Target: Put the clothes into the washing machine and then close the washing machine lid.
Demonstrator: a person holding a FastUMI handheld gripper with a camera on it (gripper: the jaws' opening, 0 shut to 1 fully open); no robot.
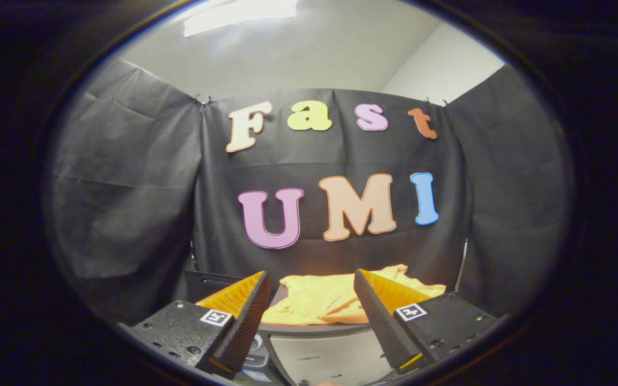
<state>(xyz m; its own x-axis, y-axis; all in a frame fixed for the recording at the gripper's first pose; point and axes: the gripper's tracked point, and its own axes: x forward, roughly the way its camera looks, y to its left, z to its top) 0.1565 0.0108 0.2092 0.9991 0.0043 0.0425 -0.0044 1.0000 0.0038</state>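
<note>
Nearest the camera in the gripper view, the gripper (313, 321) holds its two fingers spread wide apart, with a clear gap between them and nothing clamped, so the jaws stand open and empty. Each finger is mounted on a dark block that carries a small square marker on top. Just beyond the fingertips and seen through the gap lies the clothes (336, 300), a crumpled orange-yellow garment in a loose heap. It rests on top of the washing machine (319, 354), on what looks like the machine's dark rim or lid; whether that lid is open or shut cannot be told from this angle. Below the garment, between the fingers, the machine's pale front or top panel shows, with a small control area near the left finger. No finger touches the cloth. Behind the machine hangs the booth wall (126, 187), black cloth in creased panels pinned at the upper corners, wrapping round on the left, the back and the right. Above the cloth rises a plain white room wall (438, 64) and ceiling, with a bright light panel (239, 13) overhead.
</note>
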